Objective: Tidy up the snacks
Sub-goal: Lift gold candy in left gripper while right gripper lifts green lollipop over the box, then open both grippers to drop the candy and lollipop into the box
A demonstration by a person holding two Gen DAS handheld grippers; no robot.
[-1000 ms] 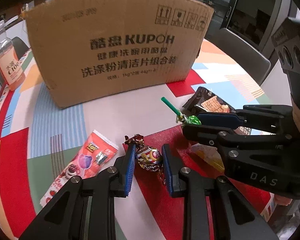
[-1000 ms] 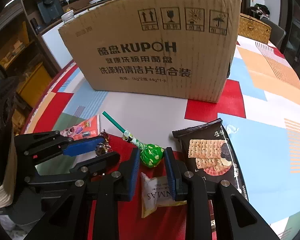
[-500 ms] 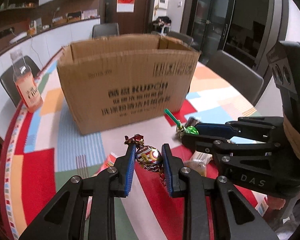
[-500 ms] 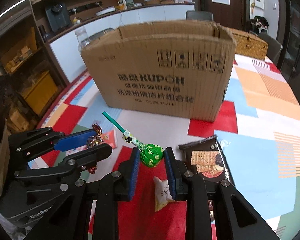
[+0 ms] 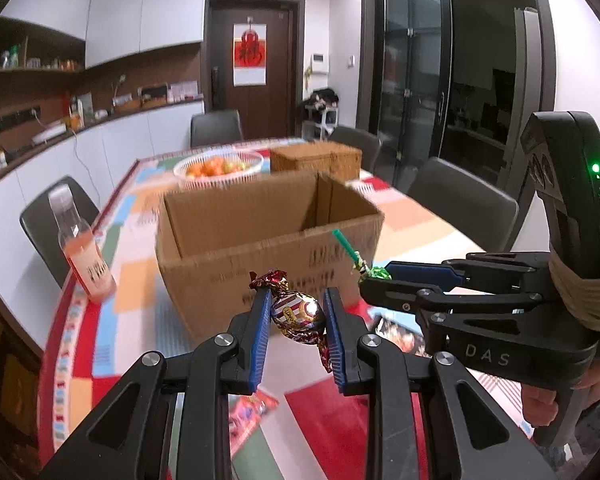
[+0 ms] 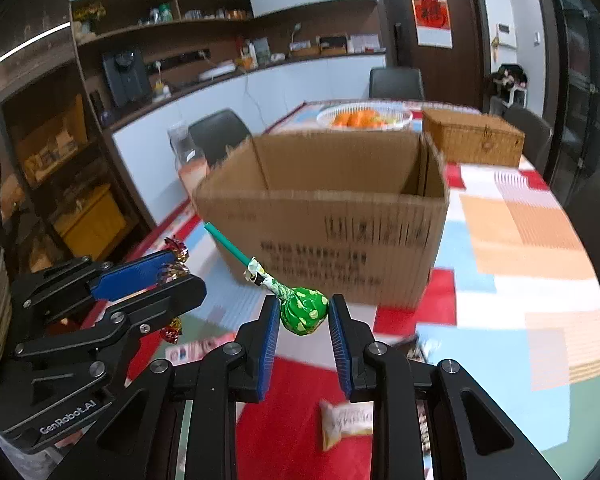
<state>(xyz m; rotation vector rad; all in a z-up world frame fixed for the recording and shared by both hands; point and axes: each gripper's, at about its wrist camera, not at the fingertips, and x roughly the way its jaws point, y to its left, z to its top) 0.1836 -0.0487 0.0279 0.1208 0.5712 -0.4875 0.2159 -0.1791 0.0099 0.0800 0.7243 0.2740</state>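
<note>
From the left wrist view, the left gripper [image 5: 296, 316] has its jaws pinched on a foil-wrapped candy [image 5: 298, 314], held clear of the desk [image 5: 420, 220]. Ahead stands the open cardboard box [image 5: 268, 256], its near wall facing the jaws and its opening visible above them. The right gripper [image 5: 374, 276] reaches in from the right, with a green lollipop [image 5: 374, 272] between its tips and the stick angled up toward the box. A bottle of pink drink [image 5: 86, 252] stands to the left of the box; more snack packets lie on the desk below.

From the right wrist view, the right gripper [image 6: 304, 316] pinches the lollipop [image 6: 303, 310] by its wrapped head, stick pointing up and left. The box [image 6: 332, 240] sits just beyond, open at the top. The left gripper [image 6: 172, 264] is at the left with the candy [image 6: 176, 256] in it. A small pale packet [image 6: 346, 420] lies below on the red patch.

The step in hand looks like the carry: both sweets are lifted, not yet over the box. The next move calls for bringing each gripper over the near rim before letting go, keeping the two apart.
</note>
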